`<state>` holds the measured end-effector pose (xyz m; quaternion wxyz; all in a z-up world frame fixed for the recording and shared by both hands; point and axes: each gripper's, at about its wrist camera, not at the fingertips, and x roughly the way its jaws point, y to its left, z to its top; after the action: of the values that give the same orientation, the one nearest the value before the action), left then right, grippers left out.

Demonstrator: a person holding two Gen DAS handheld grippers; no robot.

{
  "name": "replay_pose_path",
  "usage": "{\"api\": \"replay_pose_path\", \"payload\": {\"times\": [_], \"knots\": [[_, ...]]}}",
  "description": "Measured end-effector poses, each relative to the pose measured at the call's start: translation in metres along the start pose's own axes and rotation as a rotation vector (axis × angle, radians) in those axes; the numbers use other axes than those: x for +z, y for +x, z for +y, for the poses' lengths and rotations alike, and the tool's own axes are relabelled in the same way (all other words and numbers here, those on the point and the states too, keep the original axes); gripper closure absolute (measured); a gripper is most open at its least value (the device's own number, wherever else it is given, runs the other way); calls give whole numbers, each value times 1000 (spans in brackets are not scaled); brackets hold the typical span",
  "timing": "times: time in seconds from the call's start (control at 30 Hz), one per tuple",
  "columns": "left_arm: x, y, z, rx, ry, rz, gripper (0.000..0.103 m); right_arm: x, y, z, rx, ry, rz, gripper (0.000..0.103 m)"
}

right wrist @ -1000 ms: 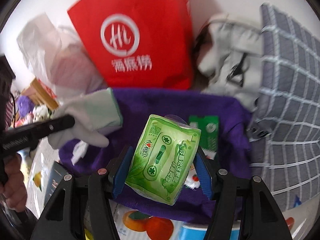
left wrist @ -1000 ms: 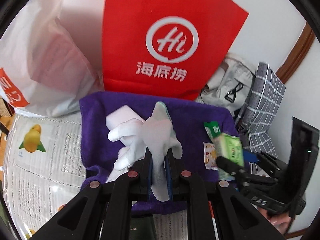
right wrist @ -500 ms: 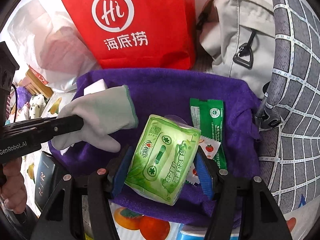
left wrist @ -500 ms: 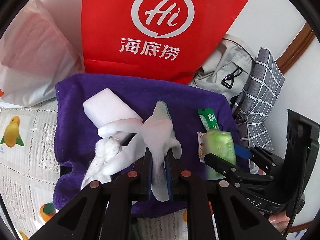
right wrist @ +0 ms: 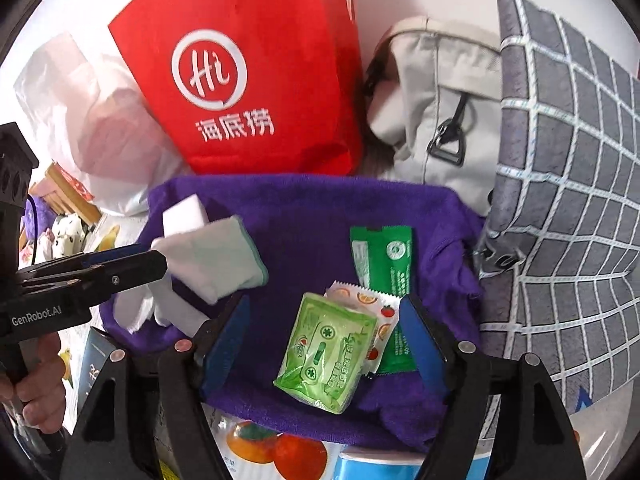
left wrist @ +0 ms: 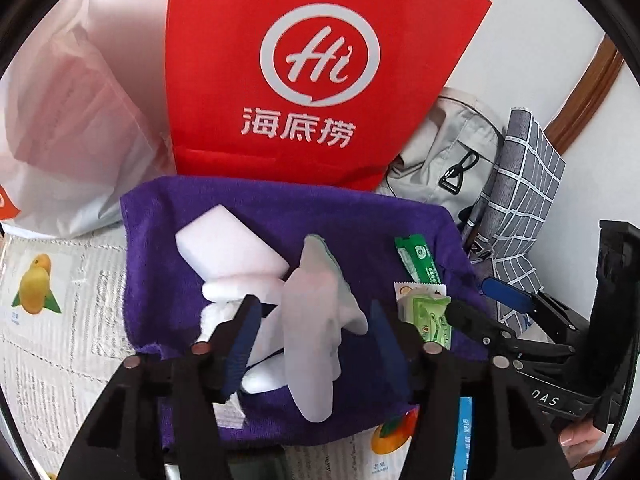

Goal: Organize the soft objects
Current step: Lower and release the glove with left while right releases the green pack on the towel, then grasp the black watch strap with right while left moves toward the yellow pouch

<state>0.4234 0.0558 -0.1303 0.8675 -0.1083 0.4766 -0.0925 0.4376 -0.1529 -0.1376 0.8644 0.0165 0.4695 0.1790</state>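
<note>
Left wrist view first: the left gripper (left wrist: 316, 320) has its jaws spread wide, and the white glove (left wrist: 316, 320) sits loose between them in the lower middle of the frame, not pinched by either pad. It's draped over the purple towel (left wrist: 176, 248) that fills the centre, and it partly covers a white sponge block (left wrist: 224, 248) just up and left of it. Over on the right edge of the towel is the green tissue pack (left wrist: 432, 316), with the right gripper (left wrist: 476, 300) poking in from the right side of the frame. Big red bag (left wrist: 320, 72) stands across the top.

Right wrist view: the right gripper (right wrist: 324, 332) is wide open too, blue pads well apart. The green tissue pack (right wrist: 328, 356) lies flat on the purple towel (right wrist: 304, 216) between them at lower centre, touching neither pad, resting on a green sachet (right wrist: 384, 260) and a small fruit-print packet (right wrist: 380, 308). The white glove (right wrist: 216, 256) is at middle left, by the left gripper (right wrist: 160, 260).
</note>
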Motion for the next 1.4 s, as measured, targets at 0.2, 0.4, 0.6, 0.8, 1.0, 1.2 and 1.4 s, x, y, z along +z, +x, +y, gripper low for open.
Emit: {"api": "replay_pose_path", "payload": {"times": [0.2, 0.4, 0.6, 0.8, 1.0, 1.2, 1.4], "knots": [[3, -12, 3, 5, -17, -26, 47, 0, -9, 2, -25, -4, -31, 27], [5, -24, 1, -12, -31, -42, 47, 3, -27, 9, -20, -2, -61, 27], [2, -55, -8, -33, -25, -92, 47, -4, -74, 23, -31, 4, -146, 27], [-26, -81, -18, -27, -30, -95, 47, -42, -115, 42, -14, -11, -138, 27], [-80, -113, -9, 3, -38, -87, 47, -104, -122, 61, 2, -29, -66, 28], [-138, -145, 12, 27, -69, -88, 47, -161, -124, 79, 56, -4, -3, 37], [-185, -159, 28, 54, -92, -84, 47, -213, -119, 89, 47, 31, 59, 44]]}}
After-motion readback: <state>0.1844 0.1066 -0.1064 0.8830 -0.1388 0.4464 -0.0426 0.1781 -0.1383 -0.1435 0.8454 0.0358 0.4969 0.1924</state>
